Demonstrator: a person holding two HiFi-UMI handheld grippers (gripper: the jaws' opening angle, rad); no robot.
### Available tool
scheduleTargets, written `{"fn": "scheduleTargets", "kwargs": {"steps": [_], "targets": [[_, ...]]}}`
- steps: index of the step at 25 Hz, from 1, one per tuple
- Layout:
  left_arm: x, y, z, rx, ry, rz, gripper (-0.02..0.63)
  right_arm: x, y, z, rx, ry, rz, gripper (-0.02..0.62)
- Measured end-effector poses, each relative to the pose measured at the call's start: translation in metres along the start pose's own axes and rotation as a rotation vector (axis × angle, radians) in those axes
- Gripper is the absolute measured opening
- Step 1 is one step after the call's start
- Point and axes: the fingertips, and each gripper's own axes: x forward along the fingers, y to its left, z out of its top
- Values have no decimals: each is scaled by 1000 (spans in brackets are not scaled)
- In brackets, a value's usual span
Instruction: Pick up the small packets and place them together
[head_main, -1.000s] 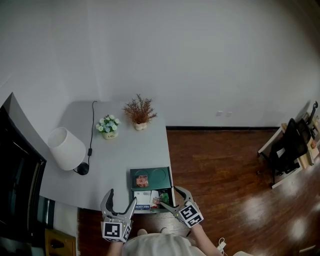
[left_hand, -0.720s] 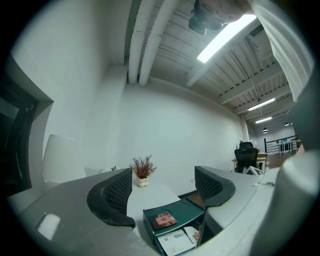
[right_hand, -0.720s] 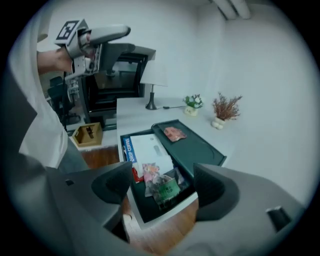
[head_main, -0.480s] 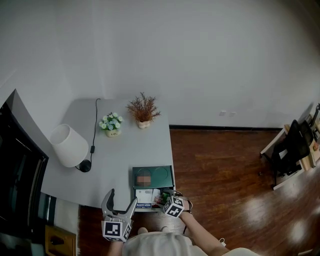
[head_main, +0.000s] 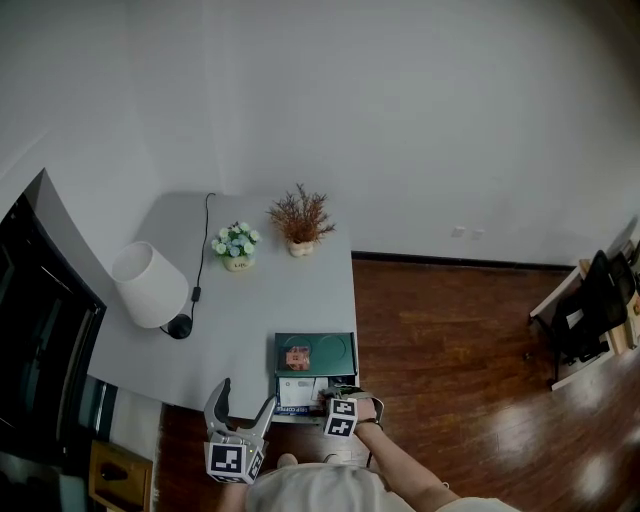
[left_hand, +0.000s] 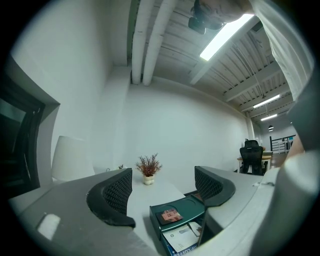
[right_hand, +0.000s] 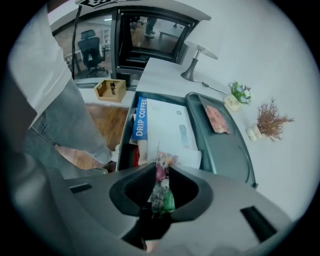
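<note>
Right tongs (right_hand: 162, 168), jaws just closing, grip a small packet (right_hand: 163, 186) from the box (right_hand: 227, 155) — ready to lift — while left tongs (left_hand: 164, 189) (open, empty) hover.

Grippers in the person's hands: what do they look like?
Both the left gripper and the right gripper are grey plastic, with two curved jaws lined by dark, dimpled pads. Each carries a white cube printed with black square markers. The person wears a light top.
</note>
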Motion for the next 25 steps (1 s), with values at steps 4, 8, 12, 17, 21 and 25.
{"fn": "scheduleTargets", "kwargs": {"steps": [4,8,12,17,21,25], "targets": [[-1,3,-3,-4,4,8,390,-23,-3,9,60,-80,-37,42],[0,1,-5,-5,8,1,390,-63,0,31,145,-230,-35,32],[4,-2,-6,-15,4,-8,390,-106,-8,54,171,-376,-91,32],[10,-3,-1,-17,-11,-9,385,-131,-58,50,110,-395,-248,32],[13,-6,7,-13,-29,-13,380,-98,-96,20,-23,-255,-275,32],[13,-4,6,-11,-27,-9,380,-53,-105,2,-132,-135,-202,42]]}}
